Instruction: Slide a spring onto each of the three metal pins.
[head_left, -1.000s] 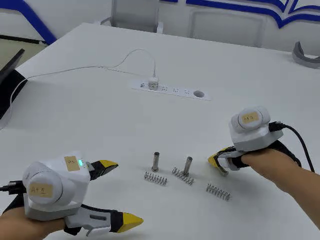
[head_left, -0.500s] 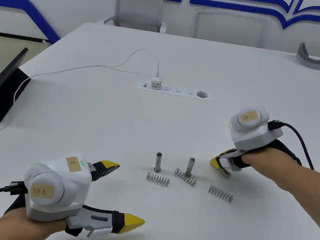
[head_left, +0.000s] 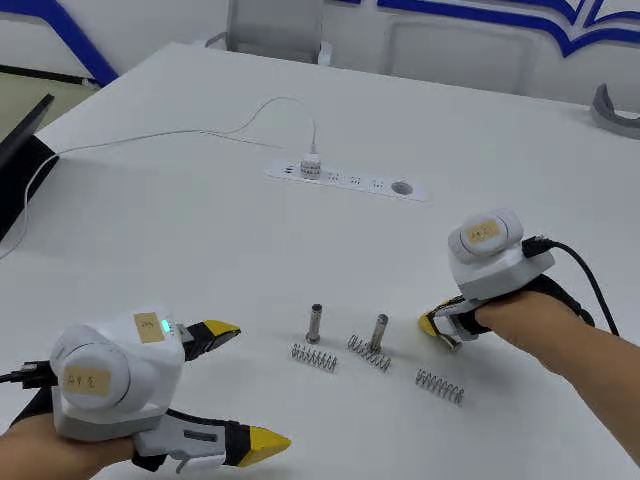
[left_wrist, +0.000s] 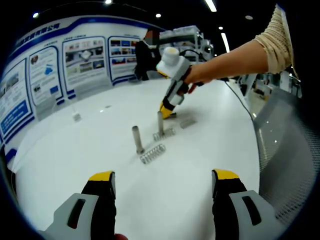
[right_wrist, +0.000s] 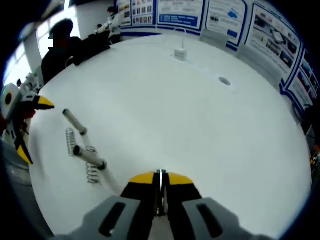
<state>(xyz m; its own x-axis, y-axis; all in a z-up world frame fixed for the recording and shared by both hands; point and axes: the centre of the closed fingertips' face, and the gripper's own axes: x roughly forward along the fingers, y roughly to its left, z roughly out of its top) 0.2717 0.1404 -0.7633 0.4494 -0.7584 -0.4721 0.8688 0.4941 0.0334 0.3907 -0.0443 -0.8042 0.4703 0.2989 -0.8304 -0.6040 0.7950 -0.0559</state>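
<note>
Two short metal pins (head_left: 315, 322) (head_left: 379, 331) stand upright on the white table (head_left: 200, 220). Three springs lie flat near them: one (head_left: 313, 357) by the left pin, one (head_left: 368, 352) at the foot of the right pin, one (head_left: 439, 386) further right. My right gripper (head_left: 440, 328) is shut, its tips low over the table just right of the right pin and apart from it. My left gripper (head_left: 245, 385) is open and empty at the front left. In the left gripper view the pins (left_wrist: 136, 139) (left_wrist: 160, 122) stand ahead of my open left gripper (left_wrist: 162, 180).
A white power strip (head_left: 345, 181) with a plugged-in charger and cable lies across the far middle of the table. A chair (head_left: 275, 30) stands beyond the far edge. Bare table surrounds the pins.
The right gripper has edged slightly left toward the right pin. The left gripper, pins and springs have stayed put; the rest of the shift is the head camera.
</note>
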